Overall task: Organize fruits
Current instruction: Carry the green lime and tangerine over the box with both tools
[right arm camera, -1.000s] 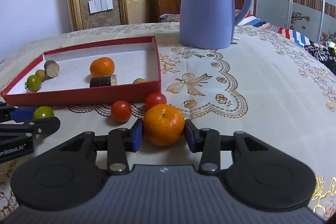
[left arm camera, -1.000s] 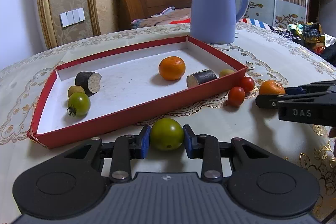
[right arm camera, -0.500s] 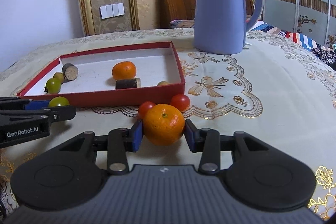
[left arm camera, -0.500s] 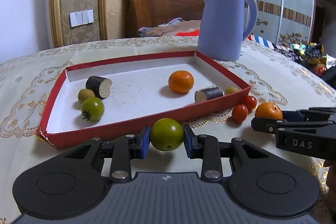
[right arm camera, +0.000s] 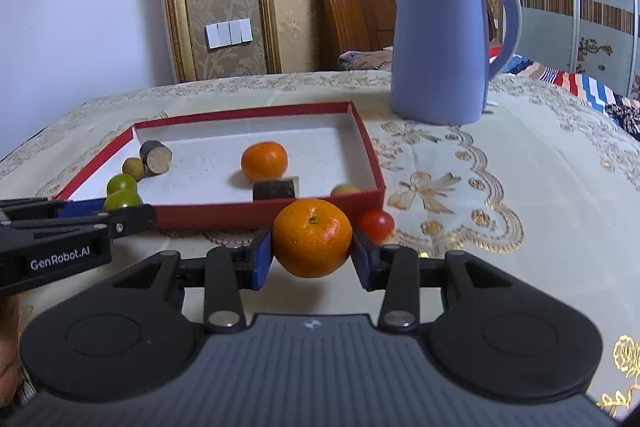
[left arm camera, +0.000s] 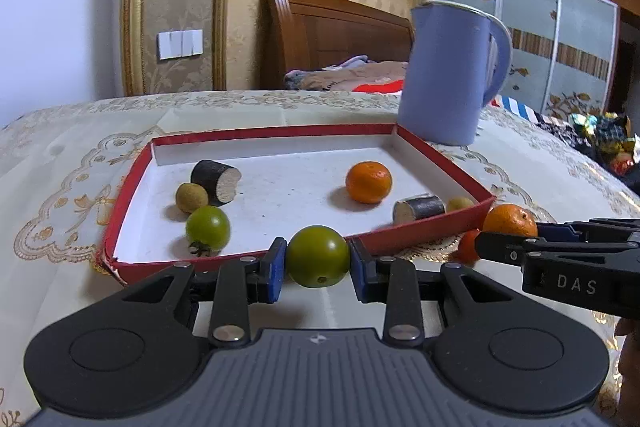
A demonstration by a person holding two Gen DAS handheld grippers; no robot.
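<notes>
L gripper [left arm camera: 318,259]: pinching green tomato [left arm camera: 318,255], lifted at near edge of red tray [left arm camera: 440,227]. R gripper [right arm camera: 312,245]: pinching orange [right arm camera: 312,237], off the cloth, in front of tray, red tomato [right arm camera: 376,225] beside.

white letters "das" stand on the black side of the right gripper [left arm camera: 516,243] seen from the left wrist view, and "genrobot.ai" stands in white on the black side of the left gripper [right arm camera: 120,215] seen from the right wrist view.

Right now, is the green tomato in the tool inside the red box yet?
Not yet. The left tool holds the green tomato before the box.
</notes>
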